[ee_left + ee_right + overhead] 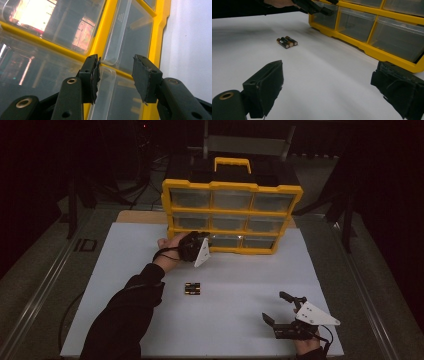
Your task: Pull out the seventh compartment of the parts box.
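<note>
- The left claw [206, 239] is at the bottom-left drawer [223, 240] of the yellow organizer [232, 185], which stands at the far side of the white desk [125, 270].
- In the left gripper view, the left claw [116, 75] has its jaws partly open, with a gap between the pads [140, 77]; the clear handle lip [110, 72] of that drawer sits in the gap.
- The left pad lies against, or just beside, the edge of the lip; the right pad stands apart from it. So the claw is not clamped on the drawer.
- The person's left hand [172, 245] and dark sleeve [125, 315] reach up from the bottom of the high view to that gripper.
- The right claw [279, 307] rests near the front right corner of the desk, well apart from the organizer, with its jaws spread wide and nothing between them.
- In the right gripper view, the right claw [327, 92] has only bare white desk between its pads.
- A small cluster of batteries [192, 288] lies on the desk between the two grippers, in front of the organizer and touching neither claw.
- The organizer's drawers are clear plastic in a yellow frame, three across, with a yellow handle [232, 164] on top.
</note>
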Demonstrator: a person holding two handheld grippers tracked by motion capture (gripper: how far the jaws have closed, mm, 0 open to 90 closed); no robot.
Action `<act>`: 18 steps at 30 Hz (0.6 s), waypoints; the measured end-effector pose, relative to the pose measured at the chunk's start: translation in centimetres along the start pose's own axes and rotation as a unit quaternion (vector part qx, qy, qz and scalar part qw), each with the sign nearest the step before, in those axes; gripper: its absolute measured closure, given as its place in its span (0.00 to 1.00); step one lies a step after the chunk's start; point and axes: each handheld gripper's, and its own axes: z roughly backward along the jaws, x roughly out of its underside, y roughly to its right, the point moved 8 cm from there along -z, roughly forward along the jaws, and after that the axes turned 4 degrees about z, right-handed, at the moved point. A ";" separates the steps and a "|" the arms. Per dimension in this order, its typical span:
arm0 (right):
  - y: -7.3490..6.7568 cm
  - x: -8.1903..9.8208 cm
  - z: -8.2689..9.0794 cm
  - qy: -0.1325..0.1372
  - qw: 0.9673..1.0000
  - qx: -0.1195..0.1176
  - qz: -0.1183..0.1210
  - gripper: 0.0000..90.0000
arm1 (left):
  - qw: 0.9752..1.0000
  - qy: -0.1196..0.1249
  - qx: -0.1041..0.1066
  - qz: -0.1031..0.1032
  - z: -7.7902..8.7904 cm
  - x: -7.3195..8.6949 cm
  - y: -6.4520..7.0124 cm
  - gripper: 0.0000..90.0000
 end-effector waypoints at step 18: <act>-0.2 -0.2 0.1 0.001 1.000 -0.001 0.004 0.09 | 0.995 -0.055 -0.037 -0.077 -0.2 0.2 0.3 0.70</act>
